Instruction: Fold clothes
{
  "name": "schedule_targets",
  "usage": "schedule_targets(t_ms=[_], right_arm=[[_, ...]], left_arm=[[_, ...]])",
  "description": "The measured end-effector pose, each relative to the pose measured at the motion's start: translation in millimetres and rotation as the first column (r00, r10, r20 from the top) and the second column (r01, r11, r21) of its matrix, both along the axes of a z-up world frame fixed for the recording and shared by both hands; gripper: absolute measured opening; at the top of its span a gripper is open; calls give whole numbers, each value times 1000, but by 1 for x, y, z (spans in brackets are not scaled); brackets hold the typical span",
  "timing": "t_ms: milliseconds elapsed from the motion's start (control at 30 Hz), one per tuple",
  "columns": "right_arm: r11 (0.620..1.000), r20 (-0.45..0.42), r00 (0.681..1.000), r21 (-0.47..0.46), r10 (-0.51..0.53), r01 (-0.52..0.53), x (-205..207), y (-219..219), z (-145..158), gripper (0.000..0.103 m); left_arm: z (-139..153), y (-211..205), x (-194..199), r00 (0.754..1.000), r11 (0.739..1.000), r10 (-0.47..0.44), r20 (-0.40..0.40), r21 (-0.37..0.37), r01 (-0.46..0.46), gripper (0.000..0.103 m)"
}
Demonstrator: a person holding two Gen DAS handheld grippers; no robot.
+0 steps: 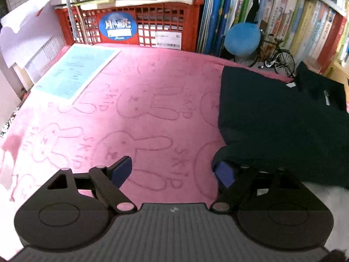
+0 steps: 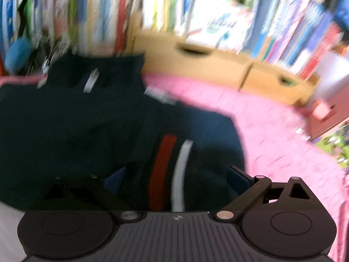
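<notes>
Ahead and to the right of the left tool (image 1: 172,172), a dark navy garment (image 1: 283,118) is seen lying on the pink rabbit-print blanket (image 1: 141,113) that covers the surface, with its collar and a small white label turned toward the far bookshelf (image 1: 305,21). The left tool is held with its jaws wide apart and nothing is gripped; its right finger (image 1: 224,173) sits at the near-left edge of the garment, where a rounded fold of cloth bulges just beside it, though contact cannot be confirmed. Directly ahead of the right tool (image 2: 174,179), the same garment is spread, and a red stripe (image 2: 162,172) and a white stripe (image 2: 181,174) are seen running between its parted jaws; no cloth appears to be pinched, though the right wrist view is blurred, so this is said with some reserve. The garment seems to be partly gathered inward on both sides and not fully flat, so a first side fold is judged to be under way or barely made. No compact, squared bundle is seen, so the remaining folds and the final tidying are judged to be left. A pale blue sheet (image 1: 76,74) is laid far ahead to the left of the left tool, well apart from the cloth.
</notes>
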State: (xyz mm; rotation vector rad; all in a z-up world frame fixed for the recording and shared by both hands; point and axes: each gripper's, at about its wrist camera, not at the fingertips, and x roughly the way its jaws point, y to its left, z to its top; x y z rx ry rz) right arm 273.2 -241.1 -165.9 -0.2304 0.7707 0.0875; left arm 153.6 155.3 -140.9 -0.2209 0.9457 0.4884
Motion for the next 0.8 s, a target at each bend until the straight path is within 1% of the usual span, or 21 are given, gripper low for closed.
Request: schedule_targets(t_ms=[33,67,167,200,267,300,333,367,400,433,467,500,533,567,633,700,733,767,800], right_arm=[[1000,3,1000,14,-19,19,-1,-6,2,99],[999,-13,999,23,-47,48,0,-13,0,100],[986,-57,985,20,-161,163,-1,-35,-4,100],[984,-46,984,41,-173,175,-5,-39,0,100],[980,-2,984,89,-178,177,-16,-44,10,100],[982,23,989,118,-149,145,-23,-42,15,98],[984,46,993,148,-112,104,-29,-40,19,89],[987,46,997,146,-69,62,-31,-31,21,82],[991,37,999,134,-23,18,-32,-21,21,63],[993,27,999,115,27,-30,-31,-9,20,48],[991,18,997,105,79,-80,-29,4,17,44],[987,7,993,106,119,-120,-27,16,13,39],[982,-3,988,109,156,-155,-25,28,10,38],[975,-14,981,112,193,-191,-23,39,6,38],[969,-29,971,79,238,-235,-16,52,-3,37],[970,-46,970,59,239,-236,-6,43,-13,35],[969,-45,970,84,238,-234,-2,33,-15,28],[968,-52,970,101,237,-231,1,25,-12,23],[967,-63,970,112,236,-228,3,18,-8,13]], left_arm=[[2,2,-3,1000,1000,10,-12,13,-10,84],[3,4,-7,999,999,23,-26,28,-23,81],[4,18,-17,986,982,139,-89,140,-126,78],[8,22,-22,987,981,148,-70,134,-138,77],[21,18,-28,995,987,104,-6,120,-103,77],[27,8,-27,998,990,63,17,129,-65,77],[30,-5,-23,999,990,11,38,142,-17,77],[32,-20,-17,997,989,-45,65,142,35,77],[34,-35,-10,991,986,-99,90,142,86,77],[28,-48,-1,985,983,-141,98,131,128,77],[23,-61,8,977,978,-183,107,121,170,77],[18,-74,18,968,971,-224,116,111,211,75],[12,-86,27,957,962,-263,121,103,252,67],[1,-92,33,954,953,-290,80,118,280,60],[-21,-94,39,959,941,-284,-10,189,280,56],[-26,-73,30,973,958,-231,-7,176,229,59],[-28,-63,26,979,965,-206,-6,167,204,64],[-23,-54,22,980,969,-196,-11,152,196,65],[-15,-52,20,980,966,-197,-6,168,195,64]])
